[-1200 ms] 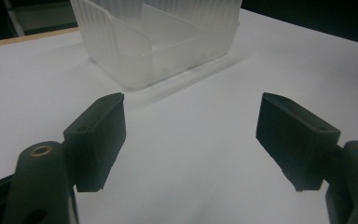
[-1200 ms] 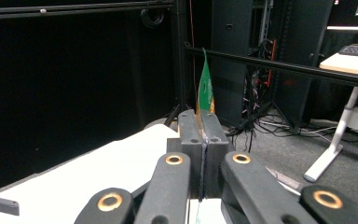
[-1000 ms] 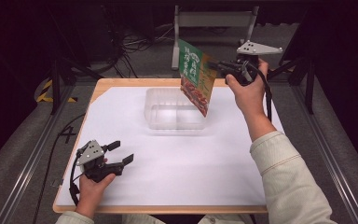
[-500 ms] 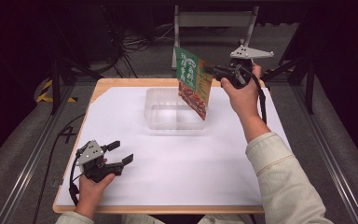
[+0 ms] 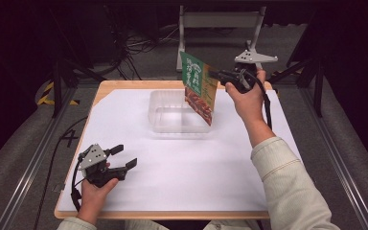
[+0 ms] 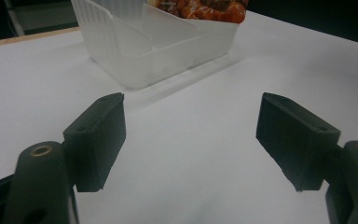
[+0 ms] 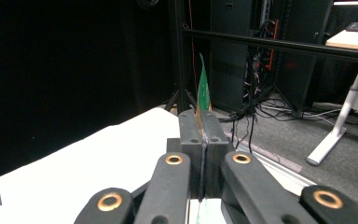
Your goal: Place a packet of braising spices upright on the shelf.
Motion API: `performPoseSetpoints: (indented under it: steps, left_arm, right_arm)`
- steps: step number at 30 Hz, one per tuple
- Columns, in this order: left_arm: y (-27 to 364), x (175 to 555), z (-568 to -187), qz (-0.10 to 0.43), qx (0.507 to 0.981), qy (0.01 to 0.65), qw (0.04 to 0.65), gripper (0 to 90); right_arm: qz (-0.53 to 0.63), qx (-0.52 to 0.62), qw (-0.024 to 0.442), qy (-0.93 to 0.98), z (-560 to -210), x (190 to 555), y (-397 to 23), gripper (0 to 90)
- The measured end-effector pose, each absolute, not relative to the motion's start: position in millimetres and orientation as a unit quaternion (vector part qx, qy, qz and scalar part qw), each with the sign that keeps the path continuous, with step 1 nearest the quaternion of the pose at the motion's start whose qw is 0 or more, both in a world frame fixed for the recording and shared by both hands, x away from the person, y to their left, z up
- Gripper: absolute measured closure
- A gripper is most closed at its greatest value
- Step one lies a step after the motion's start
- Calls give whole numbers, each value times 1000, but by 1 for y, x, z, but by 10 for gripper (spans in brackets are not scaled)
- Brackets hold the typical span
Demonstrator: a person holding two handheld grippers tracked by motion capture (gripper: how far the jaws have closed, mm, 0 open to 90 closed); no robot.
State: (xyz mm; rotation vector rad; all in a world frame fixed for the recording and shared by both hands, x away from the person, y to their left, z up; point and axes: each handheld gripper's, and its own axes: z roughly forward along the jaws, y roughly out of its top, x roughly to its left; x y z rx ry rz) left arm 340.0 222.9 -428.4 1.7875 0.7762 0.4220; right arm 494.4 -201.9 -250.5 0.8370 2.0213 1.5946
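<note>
Leftward and slightly up went the right gripper point(image 5: 219, 75), jaws clamped on the green snack packet point(image 5: 199, 87), hanging at upper centre over the clear plastic container point(image 5: 177, 125). Left gripper point(image 5: 123, 156) rested lower left, jaws apart, empty. Judged: packet lifted; lowering and release remained.

Left gripper point(image 6: 191, 135) jaws spread wide, clear plastic tub point(image 6: 140, 51) beyond
</note>
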Motion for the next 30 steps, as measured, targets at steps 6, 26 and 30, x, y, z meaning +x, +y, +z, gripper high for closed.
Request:
performPoseSetpoints:
  steps: [6,26,30]
  left_arm:
    - [223,340,-428,178,753,327,543,248]
    - [223,340,-429,174,752,329,544,247]
    - [223,340,-429,174,754,328,542,246]
  right_arm:
    - [576,305,220,726,-254,497,-201,900]
    - [563,312,218,733,-268,500,-197,900]
    - [560,316,218,734,-271,501,-197,900]
